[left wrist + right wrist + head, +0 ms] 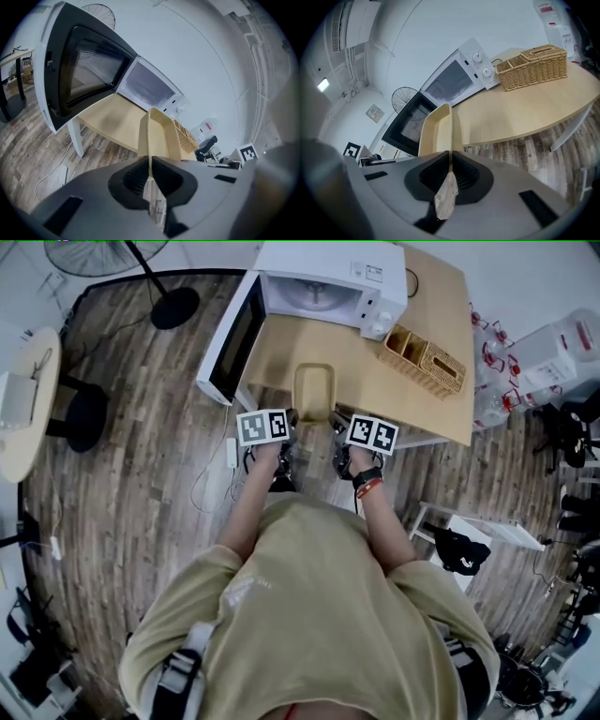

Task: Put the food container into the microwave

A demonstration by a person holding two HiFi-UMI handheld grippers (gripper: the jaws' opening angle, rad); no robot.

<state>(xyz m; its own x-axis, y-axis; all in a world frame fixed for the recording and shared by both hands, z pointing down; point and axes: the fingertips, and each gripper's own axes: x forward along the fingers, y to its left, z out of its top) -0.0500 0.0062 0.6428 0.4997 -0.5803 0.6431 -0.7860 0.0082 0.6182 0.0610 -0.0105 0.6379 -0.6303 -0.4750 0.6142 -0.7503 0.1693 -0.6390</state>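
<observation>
A pale yellow food container (pixel 314 390) is held level just above the near edge of the wooden table (pixel 375 381). My left gripper (pixel 291 420) is shut on its left rim, the thin wall of the container (pixel 159 136) pinched between the pads. My right gripper (pixel 336 423) is shut on the right rim of the container (pixel 438 131). The white microwave (pixel 328 287) stands at the table's far end with its door (pixel 230 338) swung wide open to the left. The cavity (pixel 147 89) of the microwave faces me beyond the container.
A wicker basket (pixel 422 357) sits on the table right of the microwave. A fan stand (pixel 169 301) is on the floor at the far left. A round side table (pixel 28 399) is at the left. A white cable and power strip (pixel 231 451) lie on the floor below the door.
</observation>
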